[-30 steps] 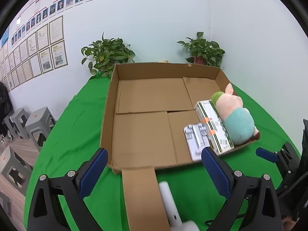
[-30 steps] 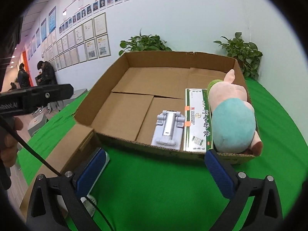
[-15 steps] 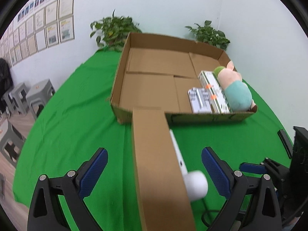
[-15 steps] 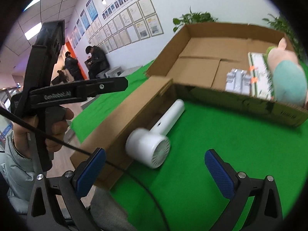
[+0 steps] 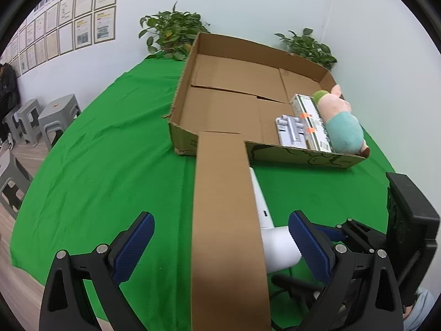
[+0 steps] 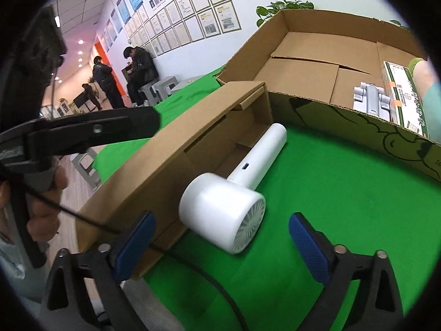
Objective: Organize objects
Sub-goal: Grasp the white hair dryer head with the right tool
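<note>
A white hair dryer (image 6: 223, 212) lies on the green cloth, its handle pointing toward the big cardboard tray (image 6: 344, 121). Its round head sits just ahead of and between the blue pads of my right gripper (image 6: 222, 244), whose jaws are closing without touching it. A long narrow cardboard box (image 5: 226, 220) lies beside the hair dryer (image 5: 275, 245). My left gripper (image 5: 222, 244) stands open astride that box, pads clear of it. In the tray (image 5: 182, 135) lie a plush pig (image 5: 341, 127), a green-and-white carton (image 5: 311, 121) and a white-grey pack (image 5: 289, 131).
A hand (image 6: 44, 193) holds the left gripper's black body (image 6: 82, 129) at the left of the right wrist view. A black cable (image 6: 220, 289) trails over the cloth. Grey stools (image 5: 55, 115) stand left of the table, potted plants (image 5: 173, 35) at the wall, people (image 6: 137, 69) far back.
Both grippers have pulled back from the tray and sunk toward the table's near edge. The hair dryer and narrow box now fill the foreground. The right pads stand slightly closer together.
</note>
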Demonstrator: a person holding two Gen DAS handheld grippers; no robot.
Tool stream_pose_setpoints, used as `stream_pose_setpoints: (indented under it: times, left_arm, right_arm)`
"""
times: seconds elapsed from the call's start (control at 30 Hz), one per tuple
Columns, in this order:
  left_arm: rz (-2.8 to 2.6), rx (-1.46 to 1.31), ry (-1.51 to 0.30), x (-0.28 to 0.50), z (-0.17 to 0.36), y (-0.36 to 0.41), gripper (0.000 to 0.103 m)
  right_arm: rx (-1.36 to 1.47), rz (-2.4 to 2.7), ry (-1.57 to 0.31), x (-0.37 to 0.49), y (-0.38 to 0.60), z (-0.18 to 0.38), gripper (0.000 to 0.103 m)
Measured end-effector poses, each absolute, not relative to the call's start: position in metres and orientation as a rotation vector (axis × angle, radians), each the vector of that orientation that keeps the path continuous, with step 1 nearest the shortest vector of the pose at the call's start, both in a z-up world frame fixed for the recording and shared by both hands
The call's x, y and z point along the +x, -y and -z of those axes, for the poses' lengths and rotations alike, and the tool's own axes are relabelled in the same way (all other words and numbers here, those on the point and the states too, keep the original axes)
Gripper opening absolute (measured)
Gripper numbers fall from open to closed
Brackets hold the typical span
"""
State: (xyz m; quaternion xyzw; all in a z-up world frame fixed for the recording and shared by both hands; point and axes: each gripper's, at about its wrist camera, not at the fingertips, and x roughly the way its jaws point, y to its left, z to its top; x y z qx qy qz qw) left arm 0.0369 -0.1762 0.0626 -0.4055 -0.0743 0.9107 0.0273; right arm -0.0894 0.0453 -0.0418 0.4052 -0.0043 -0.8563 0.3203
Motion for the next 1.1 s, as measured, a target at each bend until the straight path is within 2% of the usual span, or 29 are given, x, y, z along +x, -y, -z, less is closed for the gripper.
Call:
stream_pose_setpoints:
  times: [0.07,0.2,0.23,0.37,0.43,0.63,0.7,0.77,0.83,1.1]
  left_arm:
    - [-2.817,-1.264,0.239,0.037,-0.061,0.178,0.098]
    - [-2.812,-1.266,0.260,0.037,-0.059,0.180,0.098]
    - [-2.801,-1.263,0.272,0.037,-0.058,0.180,0.098]
    - [-2.778,-1.249,0.252,0.036,-0.060,0.173,0.098]
    - [-2.758,-1.250,0.246,0.034,-0.060,0.168,0.098]
    - [-2.704,-1.239,0.256,0.027,-0.064,0.155,0.098]
    - [-2.684,-1.232,0.276,0.023,-0.066,0.152,0.098]
    - [-2.686,-1.218,0.284,0.019,-0.070,0.151,0.098]
    - [-2.696,-1.207,0.283,0.017,-0.075,0.151,0.098]
    - [-2.800,-1.236,0.293,0.022,-0.076,0.168,0.098]
  right_arm:
    - [1.090,2.267,0.009,-0.094,-0.042,0.047,0.079]
    - [1.137,2.240,0.048,-0.096,-0.039,0.057,0.078]
    - [1.144,2.240,0.034,-0.094,-0.037,0.059,0.075]
    - [1.162,2.272,-0.015,-0.086,-0.034,0.067,0.045]
    - [1.164,2.293,0.010,-0.085,-0.041,0.067,0.039]
    - [1.187,2.350,0.092,-0.080,-0.079,0.064,0.040]
    - [1.181,2.364,0.121,-0.079,-0.091,0.061,0.049]
    - [1.148,2.337,0.141,-0.077,-0.092,0.056,0.074]
    - [1.116,2.309,0.130,-0.080,-0.079,0.055,0.083]
    - [1.137,2.327,0.099,-0.114,-0.039,0.057,0.083]
